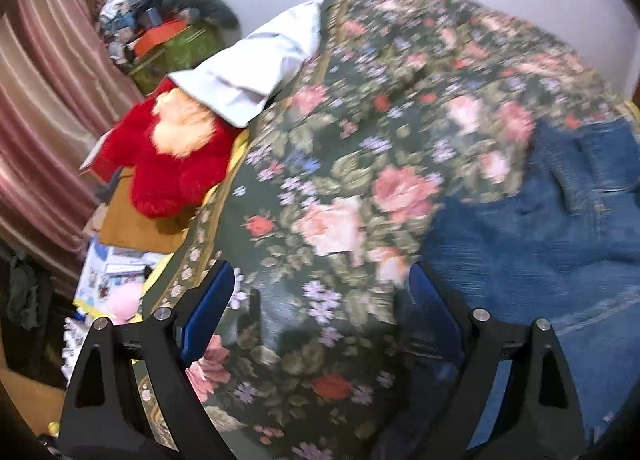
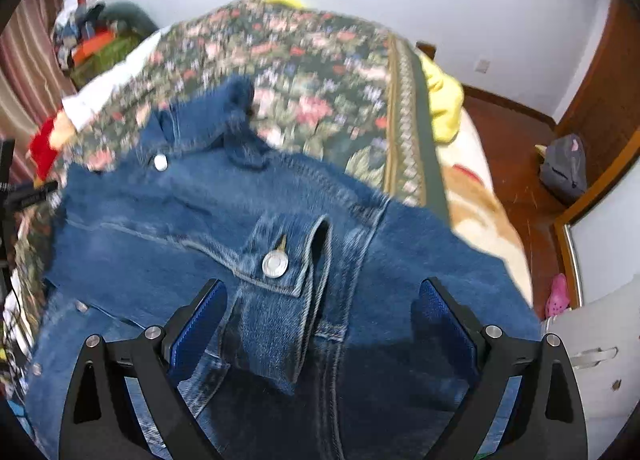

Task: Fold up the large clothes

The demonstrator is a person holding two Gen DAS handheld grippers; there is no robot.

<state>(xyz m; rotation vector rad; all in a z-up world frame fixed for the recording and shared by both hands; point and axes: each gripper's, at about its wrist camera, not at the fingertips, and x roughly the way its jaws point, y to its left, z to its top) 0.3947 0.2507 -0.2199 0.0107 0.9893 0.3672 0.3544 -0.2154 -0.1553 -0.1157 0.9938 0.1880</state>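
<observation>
A blue denim jacket (image 2: pixel 248 244) lies on a bed, on top of a flowery blanket (image 1: pixel 340 187). It is bunched up, not flat — a flap with a silver button (image 2: pixel 275 264) sticks up in the middle, and a cuff or sleeve end (image 2: pixel 236 99) lies across the far side. The right hand-held gripper (image 2: pixel 320 320) hangs just over the jacket with its jaws wide apart, and nothing is pinched between them. The left hand-held gripper (image 1: pixel 320 300) is wide apart too and holds nothing; it is over the blanket, with the jacket's edge just beside its right finger. A red plush toy (image 1: pixel 176 163) and a white cloth (image 1: pixel 256 67) sit at the far left side of the bed, and something yellow (image 2: pixel 442 99) lies at the far right. It looks like the folding is only partly done, between one grab and the next, since the jacket is loose and free. Next, each gripper probably needs to come down on an edge of the jacket — maybe a sleeve or a side — pinch it, and pull it over flat. The cloth is thick, so a good firm pinch will be needed.
</observation>
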